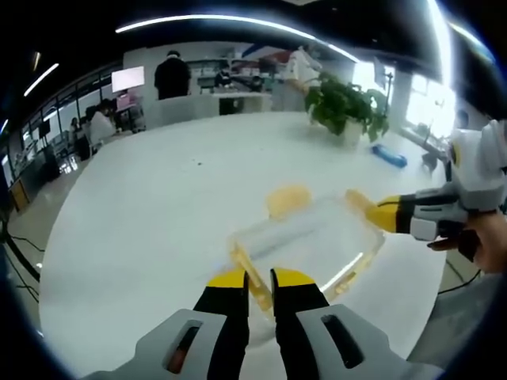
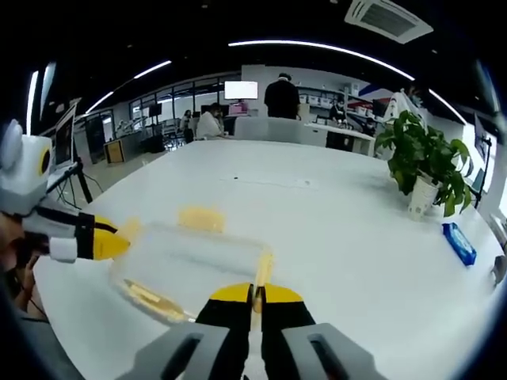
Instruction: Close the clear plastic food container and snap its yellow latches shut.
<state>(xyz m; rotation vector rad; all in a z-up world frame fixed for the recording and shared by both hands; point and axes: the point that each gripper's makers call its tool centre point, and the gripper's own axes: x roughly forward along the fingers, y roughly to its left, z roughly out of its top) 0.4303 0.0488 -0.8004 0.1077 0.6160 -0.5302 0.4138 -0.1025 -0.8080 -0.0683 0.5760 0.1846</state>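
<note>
The clear plastic container (image 1: 305,237) lies lid-on on the white table (image 1: 158,206), with yellow latches on its sides. In the left gripper view my left gripper (image 1: 260,279) is shut on the near-end latch (image 1: 259,293). The right gripper (image 1: 382,215) comes in from the right, its yellow tips at the opposite latch (image 1: 358,202). A third latch (image 1: 287,199) sticks out on the far side. In the right gripper view my right gripper (image 2: 255,293) is shut on a thin yellow latch (image 2: 264,267) at the container (image 2: 190,257). The left gripper (image 2: 107,240) holds the other end.
A potted plant (image 1: 346,107) (image 2: 424,162) and a blue object (image 1: 390,155) (image 2: 459,243) sit further along the table. A person's hand (image 1: 483,245) holds the right gripper. People stand at a counter (image 2: 269,127) beyond the table. The table edge runs close behind the container.
</note>
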